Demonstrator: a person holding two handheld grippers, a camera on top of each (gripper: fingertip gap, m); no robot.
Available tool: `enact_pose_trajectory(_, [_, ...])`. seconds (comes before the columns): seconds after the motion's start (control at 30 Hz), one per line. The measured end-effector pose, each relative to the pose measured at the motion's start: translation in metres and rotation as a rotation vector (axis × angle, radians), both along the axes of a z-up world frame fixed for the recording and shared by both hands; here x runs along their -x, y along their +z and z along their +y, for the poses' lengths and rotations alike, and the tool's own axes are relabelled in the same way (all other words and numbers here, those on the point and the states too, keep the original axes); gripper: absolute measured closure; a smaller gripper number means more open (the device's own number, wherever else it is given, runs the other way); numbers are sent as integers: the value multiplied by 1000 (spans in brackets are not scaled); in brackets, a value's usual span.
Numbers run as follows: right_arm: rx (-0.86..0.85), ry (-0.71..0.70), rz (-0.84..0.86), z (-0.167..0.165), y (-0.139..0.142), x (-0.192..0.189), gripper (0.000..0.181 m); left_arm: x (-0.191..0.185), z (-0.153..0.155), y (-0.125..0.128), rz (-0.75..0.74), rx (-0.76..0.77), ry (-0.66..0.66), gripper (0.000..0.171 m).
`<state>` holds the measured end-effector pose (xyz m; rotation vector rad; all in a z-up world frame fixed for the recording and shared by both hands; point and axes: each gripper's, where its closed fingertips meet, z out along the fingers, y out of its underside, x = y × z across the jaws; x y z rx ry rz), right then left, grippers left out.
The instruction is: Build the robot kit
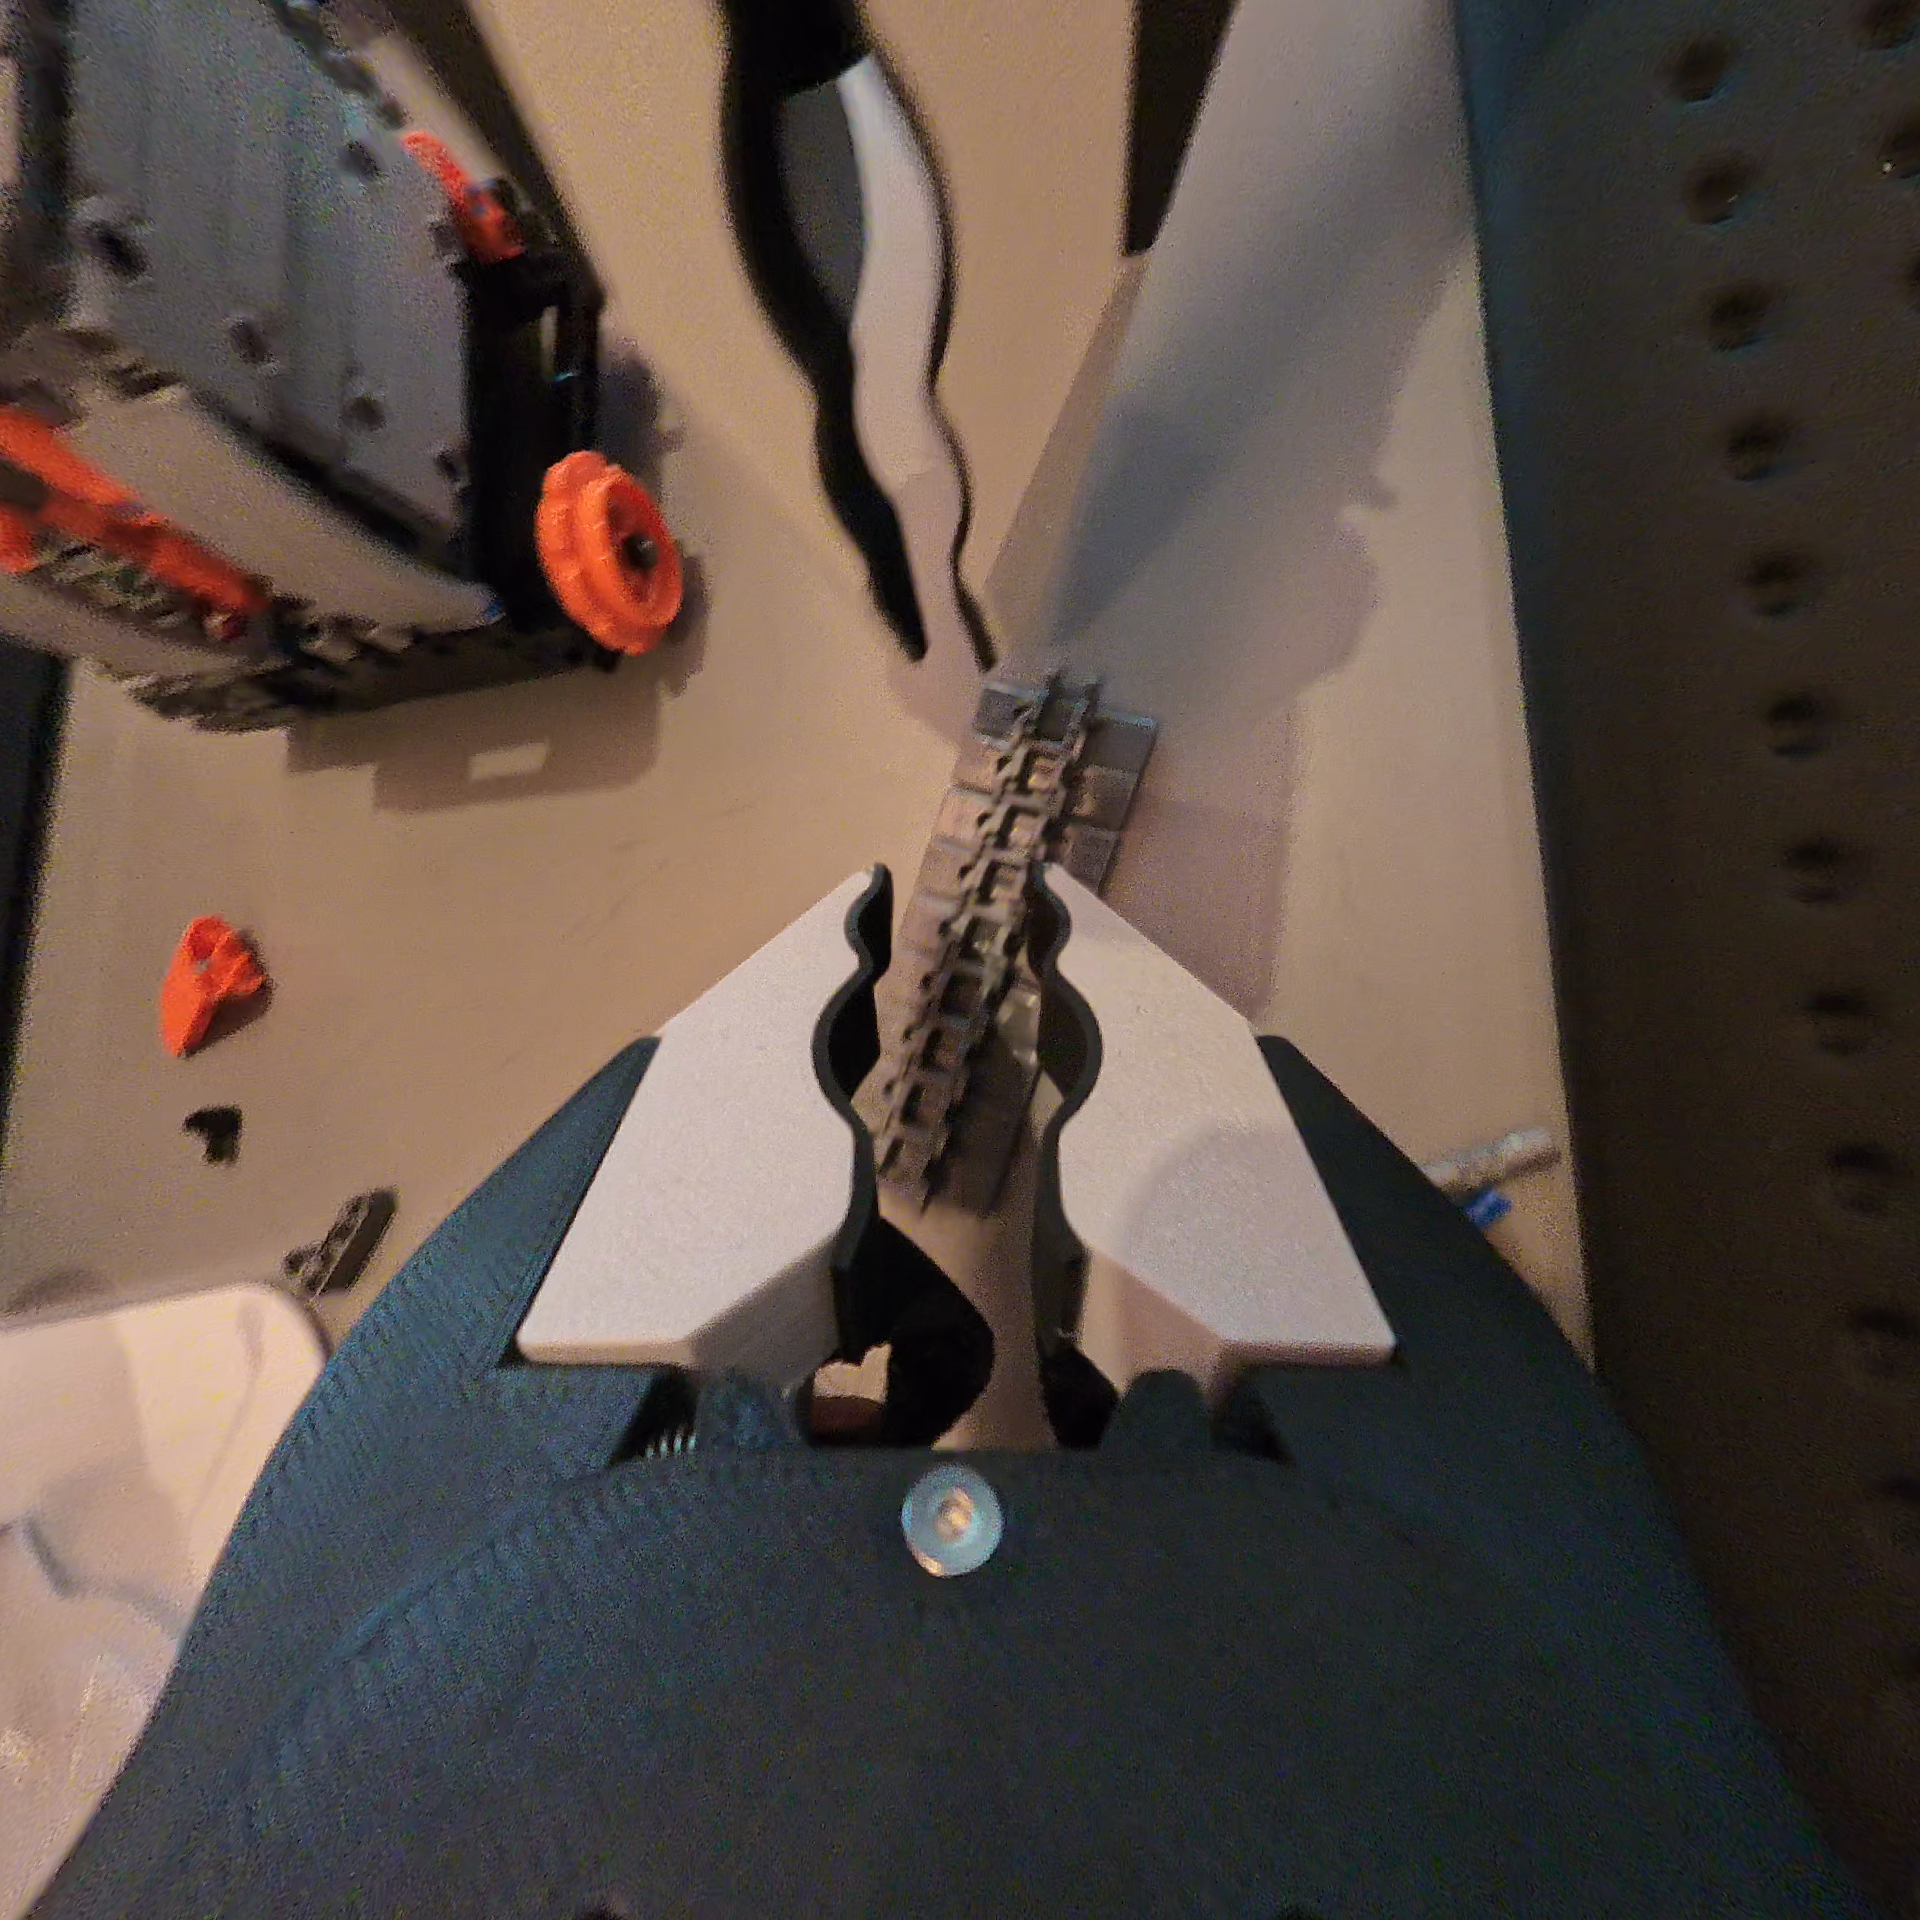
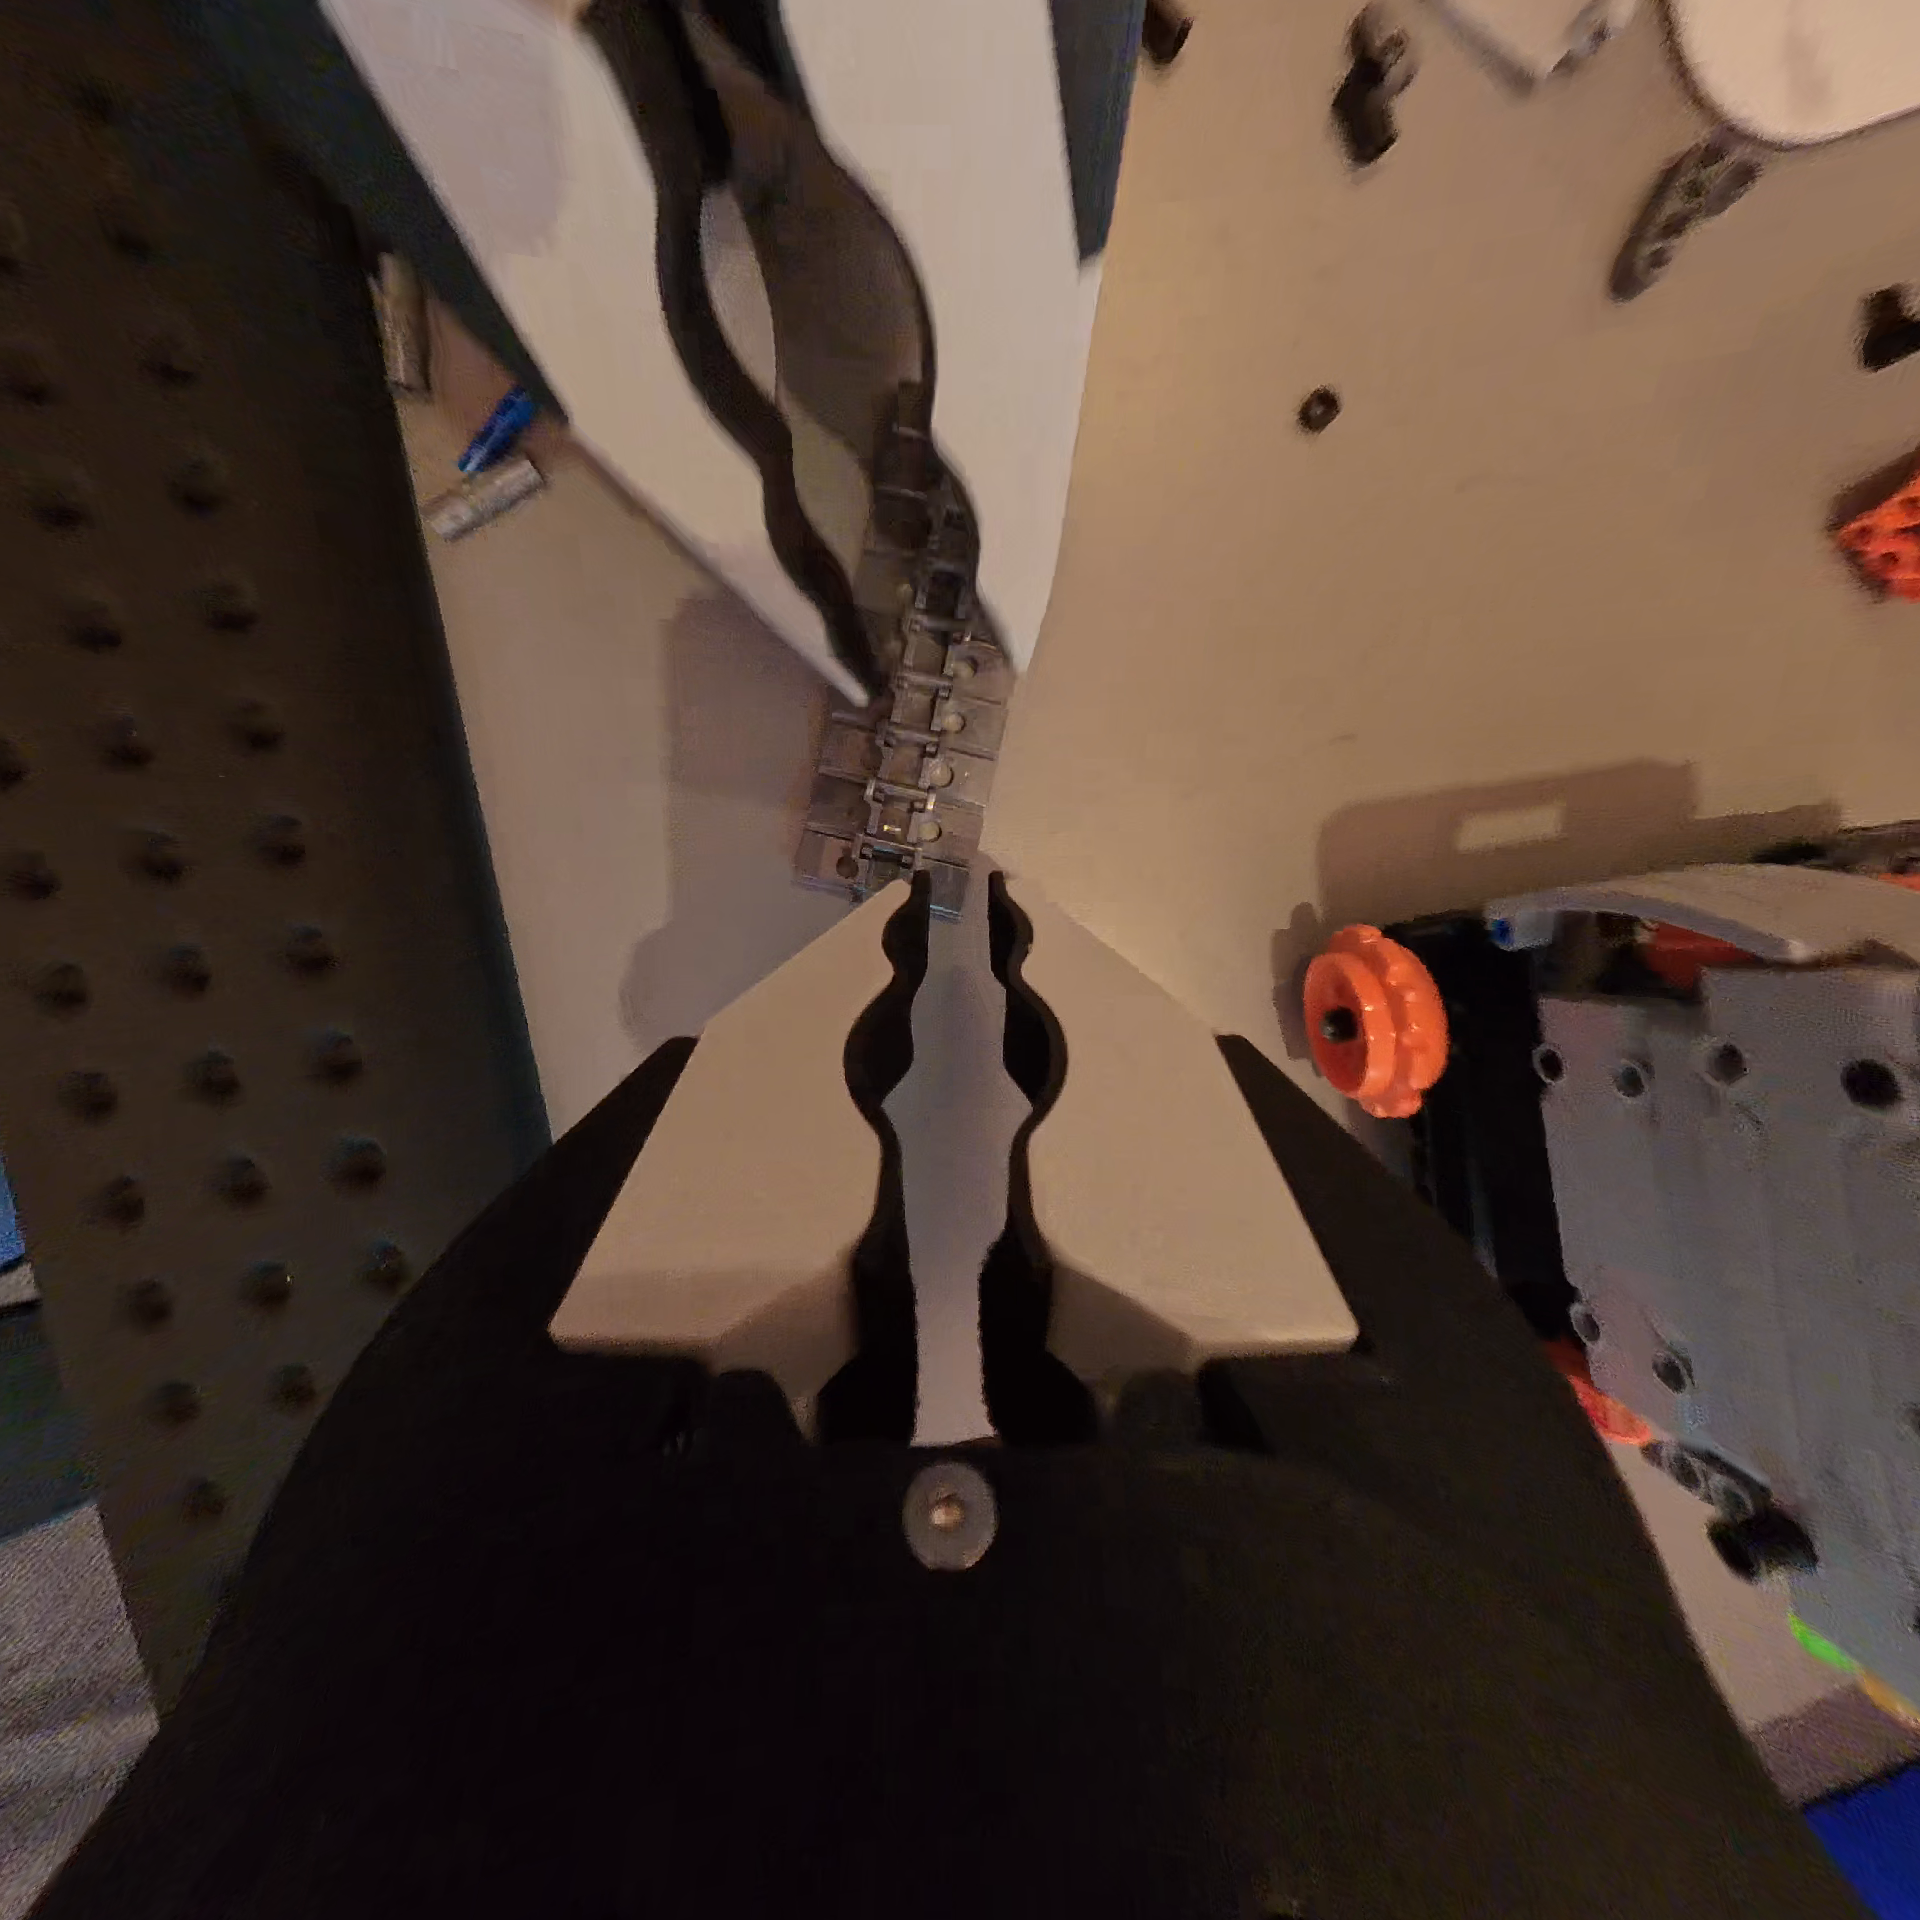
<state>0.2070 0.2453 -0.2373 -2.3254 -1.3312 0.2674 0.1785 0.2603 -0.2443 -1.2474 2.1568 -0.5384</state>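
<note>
A grey toothed track strip (image 1: 1023, 831) made of linked tread pieces lies over the beige table (image 1: 727, 831). My left gripper (image 1: 961, 883) is shut on it, and the strip runs between its wavy black pads and out past the tips. In the right wrist view the strip (image 2: 904, 769) starts right at the tips of my right gripper (image 2: 958, 883). Its jaws stand a narrow gap apart and pinch the strip's near end link. The left gripper's fingers (image 2: 831, 343) clamp the far part. The right gripper's fingers (image 1: 883, 520) reach the strip's far end in the left wrist view.
A grey and black brick-built model (image 1: 270, 343) with an orange wheel (image 1: 608, 566) stands nearby, also in the right wrist view (image 2: 1714, 1195). An orange piece (image 1: 208, 982) and small black pieces (image 1: 338, 1242) lie loose. A dark perforated panel (image 1: 1766, 831) borders the table. Spacing between my two grippers at the tips: around 4 cm. Left tips and right tips are each some 20 cm from the orange piece (image 1: 208, 982).
</note>
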Motion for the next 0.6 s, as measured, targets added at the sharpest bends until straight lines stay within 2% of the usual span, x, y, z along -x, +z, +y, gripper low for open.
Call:
enact_pose_trajectory(0.13, [-100, 5, 21, -6, 10, 1, 178, 46, 28, 31, 13, -57, 78, 148])
enact_pose_trajectory(0.27, [-158, 17, 76, -10, 15, 10, 180, 109, 50, 43, 57, -69, 179, 152])
enact_pose_trajectory(0.4, [-182, 48, 112, -13, 15, 21, 181, 149, 38, 20, 166, -49, 180, 152])
enact_pose_trajectory(0.53, [-189, 63, 121, -15, 12, 26, 181, 157, 21, -5, 226, -51, 127, 154])
enact_pose_trajectory(0.6, [-190, 69, 126, -17, 12, 28, 181, 155, 28, -11, 222, -85, 158, 154])
